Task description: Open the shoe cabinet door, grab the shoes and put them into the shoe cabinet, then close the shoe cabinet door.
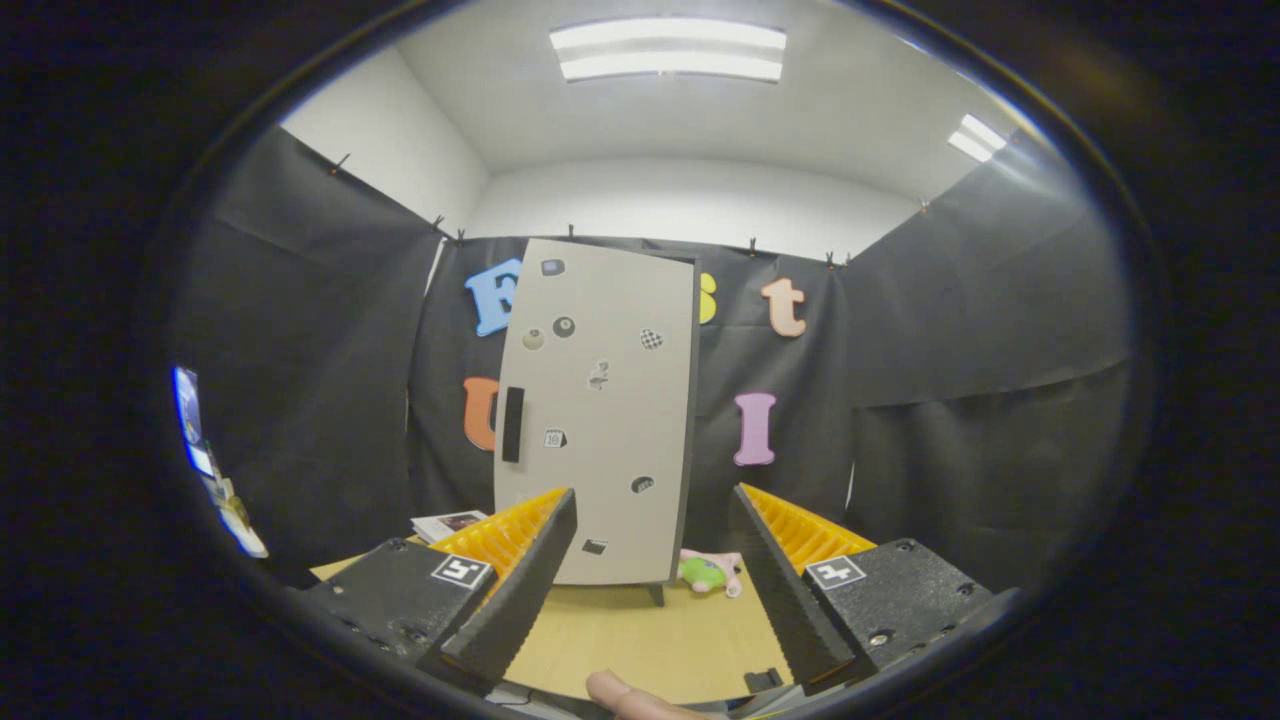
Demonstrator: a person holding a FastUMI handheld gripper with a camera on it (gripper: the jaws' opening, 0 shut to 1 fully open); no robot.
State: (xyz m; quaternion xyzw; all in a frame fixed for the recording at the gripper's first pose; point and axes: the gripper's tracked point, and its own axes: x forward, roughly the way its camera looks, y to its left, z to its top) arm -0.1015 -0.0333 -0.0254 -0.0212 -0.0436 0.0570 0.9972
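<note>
The shoe cabinet (600, 410) stands upright on the wooden table (640, 630), a tall pale grey box with its door shut. A dark vertical handle (512, 424) sits near the door's left edge, and small stickers dot the door. My gripper (650, 520) is open, its two fingers spread wide with nothing between them. The cabinet stands beyond the fingers, its lower part showing between them. The left fingertip (555, 520) overlaps the cabinet's bottom left corner in the view. A fingertip of a person's hand (625, 695) shows below the fingers.
A small green and pink plush toy (708, 572) lies on the table at the cabinet's right foot. A booklet (448, 523) lies left of the cabinet, behind the left finger. Black cloth walls close the booth on three sides. A screen (195, 420) shows far left.
</note>
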